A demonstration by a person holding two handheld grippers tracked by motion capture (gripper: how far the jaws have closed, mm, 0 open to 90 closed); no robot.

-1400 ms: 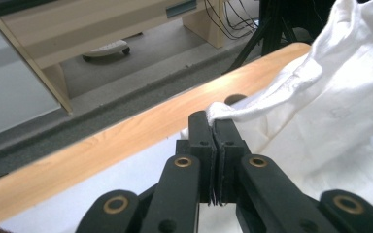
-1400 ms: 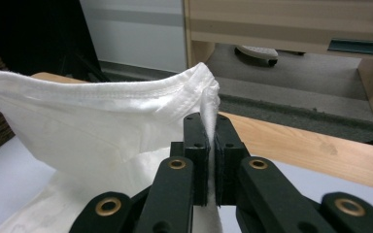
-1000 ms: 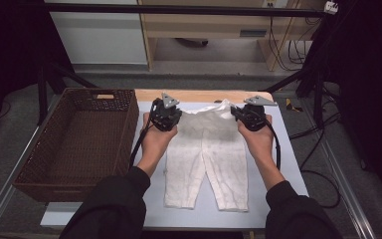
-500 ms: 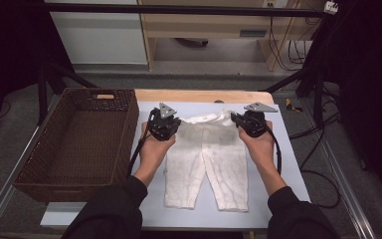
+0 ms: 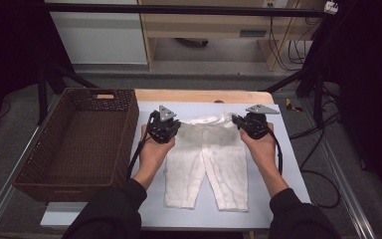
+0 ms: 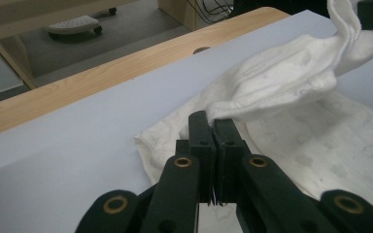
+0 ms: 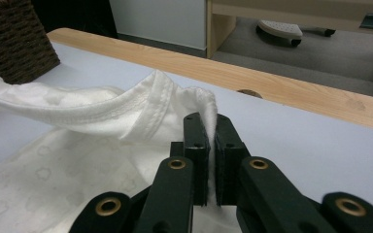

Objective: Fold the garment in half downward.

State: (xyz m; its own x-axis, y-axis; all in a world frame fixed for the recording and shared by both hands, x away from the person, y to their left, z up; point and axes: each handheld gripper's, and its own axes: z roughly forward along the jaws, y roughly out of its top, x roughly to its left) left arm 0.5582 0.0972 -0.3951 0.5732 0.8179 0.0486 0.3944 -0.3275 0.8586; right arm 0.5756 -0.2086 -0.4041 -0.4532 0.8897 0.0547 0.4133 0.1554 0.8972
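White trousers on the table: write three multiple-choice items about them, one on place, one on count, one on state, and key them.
1. Where does the wicker basket stand relative to the white trousers?
A. To their left
B. To their right
C. On top of them

2. How many grippers hold the waistband?
A. None
B. One
C. Two

3. How do the trouser legs lie?
A. Rolled into a ball
B. Flat on the table
C. Hanging over the basket rim

Answers: 1 A, the high view shows the basket left of the garment. 2 C, the left gripper and the right gripper each pinch white cloth. 3 B, both legs lie spread on the table toward the person.
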